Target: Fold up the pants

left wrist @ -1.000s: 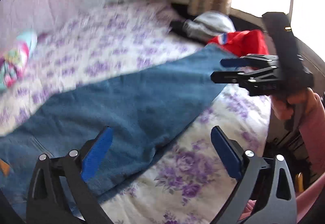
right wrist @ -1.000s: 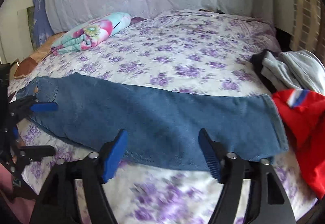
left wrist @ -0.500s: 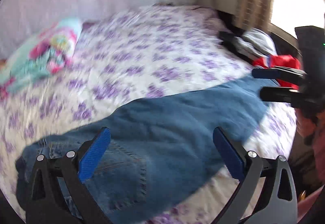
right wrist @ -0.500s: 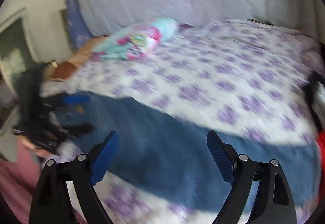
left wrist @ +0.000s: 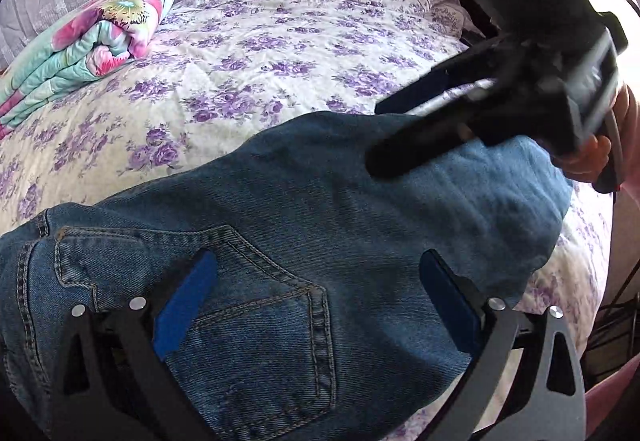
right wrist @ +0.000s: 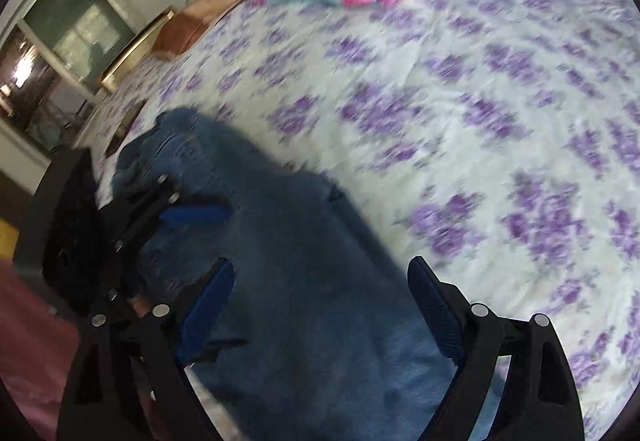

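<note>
Purple-flowered bedding covers the bed, with a rolled floral blanket lying toward its far left corner. Blue jeans are spread along the near edge of the bed, back pocket uppermost at the waist end.

A second ago the jeans were laid out full length, their hem reaching a red garment at the right end of the bed. Now the denim ends in a rounded, doubled edge just under the right hand-held gripper, and neither hem nor red garment is seen, so the legs appear to have been carried back over the seat in a first lengthwise fold. Both cameras have been swung toward the waist end meanwhile.

The left hand-held gripper is held over the pocket area with its jaws spread wide, nothing between them. The right hand-held gripper is likewise spread open above the denim; its view is blurred by motion.

By this reading, one fold is done and a second halving is likely needed. Whether the layers lie square cannot be told.
</note>
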A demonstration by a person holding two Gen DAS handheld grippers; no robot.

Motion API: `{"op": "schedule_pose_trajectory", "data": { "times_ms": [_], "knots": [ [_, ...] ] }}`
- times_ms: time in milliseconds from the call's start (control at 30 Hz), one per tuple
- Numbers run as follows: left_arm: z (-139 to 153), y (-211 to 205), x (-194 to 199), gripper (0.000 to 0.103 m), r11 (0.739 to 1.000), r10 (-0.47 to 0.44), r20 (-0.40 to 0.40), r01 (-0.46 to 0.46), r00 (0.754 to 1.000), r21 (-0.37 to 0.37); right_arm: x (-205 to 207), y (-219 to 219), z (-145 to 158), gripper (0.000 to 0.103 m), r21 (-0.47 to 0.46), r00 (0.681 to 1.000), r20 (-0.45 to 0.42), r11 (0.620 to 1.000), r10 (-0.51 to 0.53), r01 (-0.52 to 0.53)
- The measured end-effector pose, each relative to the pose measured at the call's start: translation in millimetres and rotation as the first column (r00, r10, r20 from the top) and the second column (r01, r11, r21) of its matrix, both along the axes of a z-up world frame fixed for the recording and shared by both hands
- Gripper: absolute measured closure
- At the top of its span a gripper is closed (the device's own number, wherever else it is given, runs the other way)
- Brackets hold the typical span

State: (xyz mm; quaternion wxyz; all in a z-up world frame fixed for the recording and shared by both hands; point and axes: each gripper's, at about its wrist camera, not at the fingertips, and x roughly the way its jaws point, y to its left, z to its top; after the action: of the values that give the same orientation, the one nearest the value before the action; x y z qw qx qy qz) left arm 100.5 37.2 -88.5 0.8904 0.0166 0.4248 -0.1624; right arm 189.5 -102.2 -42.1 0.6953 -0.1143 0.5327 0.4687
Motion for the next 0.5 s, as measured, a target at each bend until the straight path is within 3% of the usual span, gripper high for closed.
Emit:
{"op": "schedule_pose_trajectory", "data": {
  "times_ms": [267, 400, 500],
  "knots": [
    [-1.6, -2.1, 5.8, 0.005, 1.000, 0.003, 0.000, -0.003, 1.000, 0.006, -30.6, 8.4, 6.3, 0.013, -0.008, 0.975, -0.114, 0.981, 0.189, -0.191],
    [-2.1, -2.1, 6.5, 0.004, 1.000, 0.003, 0.000, -0.003, 1.000, 0.012, -8.6, 12.8, -9.8, 0.013, -0.035, 0.976, -0.151, 0.986, 0.157, -0.164],
    [-2.5, -1.9, 7.6, 0.004, 1.000, 0.002, 0.000, -0.002, 1.000, 0.011, 12.4, 17.8, -19.2, 0.013, -0.005, 0.968, -0.205, 0.989, 0.145, -0.149]
  ]
}}
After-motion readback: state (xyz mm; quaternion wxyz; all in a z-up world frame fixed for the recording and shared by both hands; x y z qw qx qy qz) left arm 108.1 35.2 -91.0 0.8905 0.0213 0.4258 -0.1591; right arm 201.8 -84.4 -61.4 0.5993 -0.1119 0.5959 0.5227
